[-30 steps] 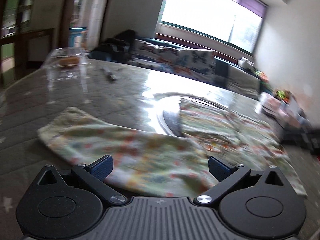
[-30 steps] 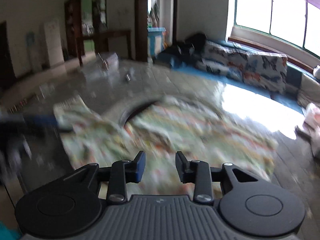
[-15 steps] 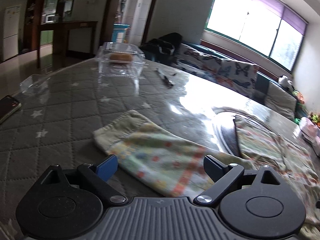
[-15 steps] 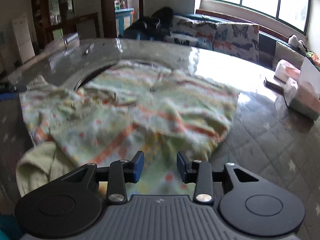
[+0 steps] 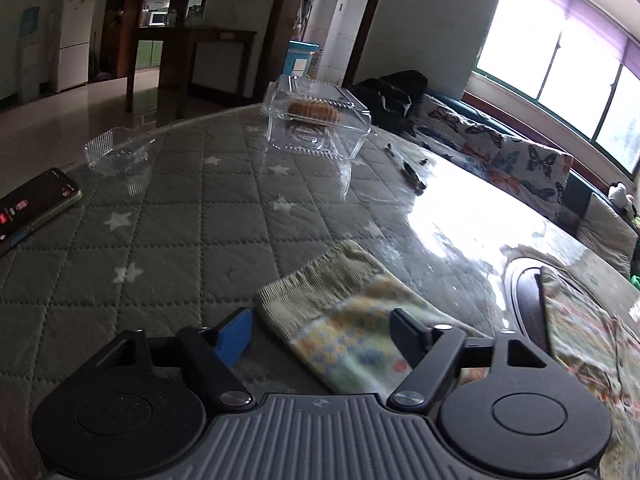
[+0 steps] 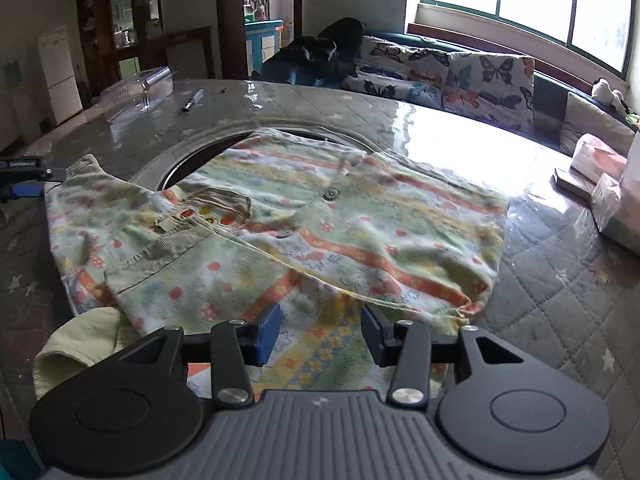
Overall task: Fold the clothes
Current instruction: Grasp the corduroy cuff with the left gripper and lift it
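Note:
A small pale green garment with orange stripes and flower print [image 6: 304, 232] lies spread on the quilted table, partly over a round dark opening [image 6: 192, 164]. Its sleeve with a ribbed green cuff [image 5: 320, 288] lies between the fingers of my left gripper [image 5: 322, 334], which is open and low over the table. My right gripper [image 6: 320, 330] is open over the garment's near hem. The left gripper's tip also shows at the left edge of the right wrist view [image 6: 24, 178], beside the sleeve end.
A clear plastic box with bread [image 5: 316, 120], a clear plastic tray [image 5: 118, 152], a phone [image 5: 32, 204] and a pen [image 5: 412, 172] lie on the far table. Tissue packs and boxes [image 6: 600, 184] stand at the right. A butterfly-print sofa [image 6: 448, 72] is behind.
The left gripper has moved left along the sleeve to its ribbed cuff. The right gripper has opened wider and sits closer over the garment's near hem. The garment now lies flatter.

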`<state>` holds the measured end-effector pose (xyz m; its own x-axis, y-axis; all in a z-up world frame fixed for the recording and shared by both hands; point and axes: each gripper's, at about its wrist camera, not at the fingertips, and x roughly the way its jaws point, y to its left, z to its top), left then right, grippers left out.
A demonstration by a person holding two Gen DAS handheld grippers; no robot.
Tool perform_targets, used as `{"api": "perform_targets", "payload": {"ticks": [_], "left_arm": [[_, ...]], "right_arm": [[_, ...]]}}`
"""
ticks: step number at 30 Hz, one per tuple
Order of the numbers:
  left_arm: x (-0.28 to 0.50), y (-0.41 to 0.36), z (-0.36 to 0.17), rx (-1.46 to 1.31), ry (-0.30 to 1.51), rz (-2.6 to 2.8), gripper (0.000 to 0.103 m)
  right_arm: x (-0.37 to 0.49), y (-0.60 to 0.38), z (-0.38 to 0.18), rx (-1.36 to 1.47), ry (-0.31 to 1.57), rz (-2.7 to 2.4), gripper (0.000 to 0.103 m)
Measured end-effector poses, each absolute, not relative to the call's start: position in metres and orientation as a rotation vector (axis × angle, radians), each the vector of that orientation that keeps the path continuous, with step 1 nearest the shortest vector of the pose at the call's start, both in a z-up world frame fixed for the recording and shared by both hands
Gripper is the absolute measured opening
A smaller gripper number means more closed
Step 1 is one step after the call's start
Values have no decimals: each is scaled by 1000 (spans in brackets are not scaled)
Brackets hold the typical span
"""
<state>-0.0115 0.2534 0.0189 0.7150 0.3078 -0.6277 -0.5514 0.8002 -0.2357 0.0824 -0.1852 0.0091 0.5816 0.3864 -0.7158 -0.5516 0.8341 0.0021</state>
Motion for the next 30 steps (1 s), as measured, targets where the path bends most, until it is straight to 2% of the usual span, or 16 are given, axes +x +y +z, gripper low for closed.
{"api": "perform_targets", "payload": {"ticks": [3, 5, 8, 12, 15, 17, 20, 22, 26, 30], "left_arm": [[-10, 256, 19, -434, 607, 503, 57], [-9, 258, 19, -438, 607, 510, 42], [-8, 261, 19, -442, 608, 521, 29], [-7, 264, 20, -446, 609, 533, 27], [-5, 263, 20, -441, 607, 544, 30], [-5, 262, 20, -439, 603, 556, 47], [-3, 260, 20, -418, 599, 565, 49], [0, 259, 19, -399, 597, 561, 46], [1, 264, 16, -396, 594, 544, 12], [-4, 263, 24, -427, 563, 504, 8]], "right_arm": [[79, -185, 12, -224, 763, 558, 46], [77, -187, 15, -212, 753, 559, 47], [75, -189, 17, -199, 747, 557, 48], [71, -192, 18, -185, 744, 556, 49], [69, -194, 20, -183, 740, 553, 49], [69, -194, 20, -180, 737, 551, 49], [68, -194, 21, -180, 734, 551, 49], [67, -194, 20, -179, 735, 550, 49], [65, -195, 19, -171, 737, 547, 49], [62, -197, 19, -157, 732, 544, 49]]}}
